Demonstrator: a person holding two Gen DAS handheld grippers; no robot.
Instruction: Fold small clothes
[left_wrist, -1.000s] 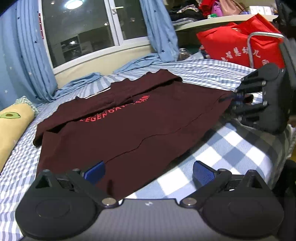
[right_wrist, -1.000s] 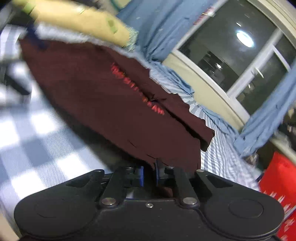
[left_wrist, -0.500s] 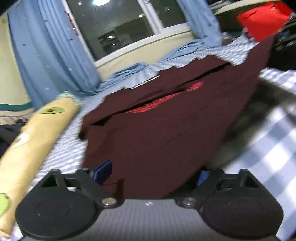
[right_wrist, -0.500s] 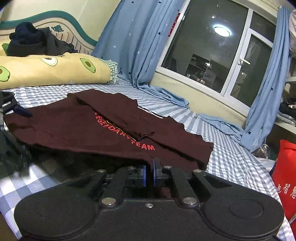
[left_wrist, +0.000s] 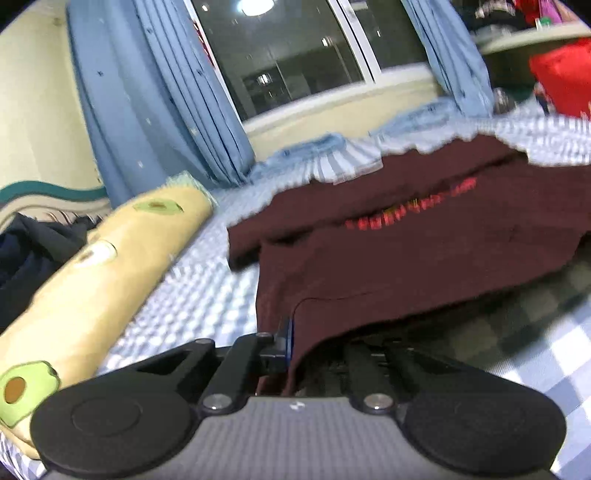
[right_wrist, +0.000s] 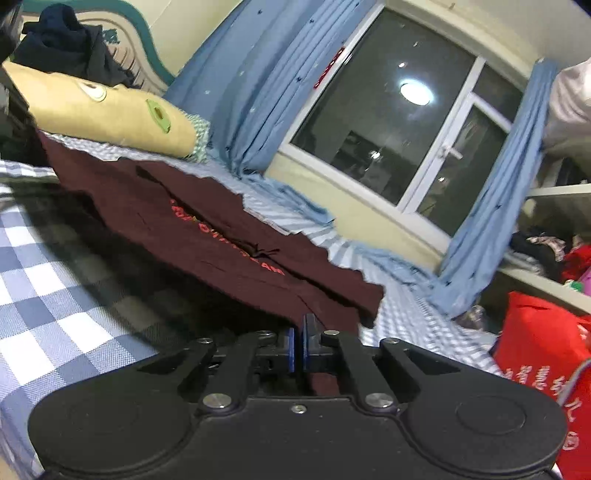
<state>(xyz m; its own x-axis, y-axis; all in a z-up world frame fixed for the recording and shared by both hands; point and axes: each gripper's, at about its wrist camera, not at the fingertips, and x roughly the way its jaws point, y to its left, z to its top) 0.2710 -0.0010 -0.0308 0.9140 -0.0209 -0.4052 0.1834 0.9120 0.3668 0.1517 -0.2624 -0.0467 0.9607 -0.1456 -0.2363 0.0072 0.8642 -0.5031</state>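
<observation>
A dark maroon T-shirt (left_wrist: 406, 251) with red lettering lies on the blue-and-white checked bed (left_wrist: 207, 295); its near hem is lifted off the sheet. My left gripper (left_wrist: 295, 339) is shut on the hem's left corner; cloth drapes over and hides its right finger. In the right wrist view the same shirt (right_wrist: 207, 229) stretches away to the left. My right gripper (right_wrist: 298, 347) is shut on the hem's right corner, blue pads pressed together on the cloth.
A yellow avocado-print bolster (left_wrist: 96, 280) lies along the bed's left side, with dark clothes (right_wrist: 70, 48) piled by the headboard. Blue curtains (left_wrist: 155, 92) and a window (right_wrist: 399, 122) stand behind the bed. A red bag (right_wrist: 543, 354) stands at the right.
My left gripper has closed on the shirt's near hem corner. Both grippers have lifted the hem off the bed and carried it towards the window; the views have swung.
</observation>
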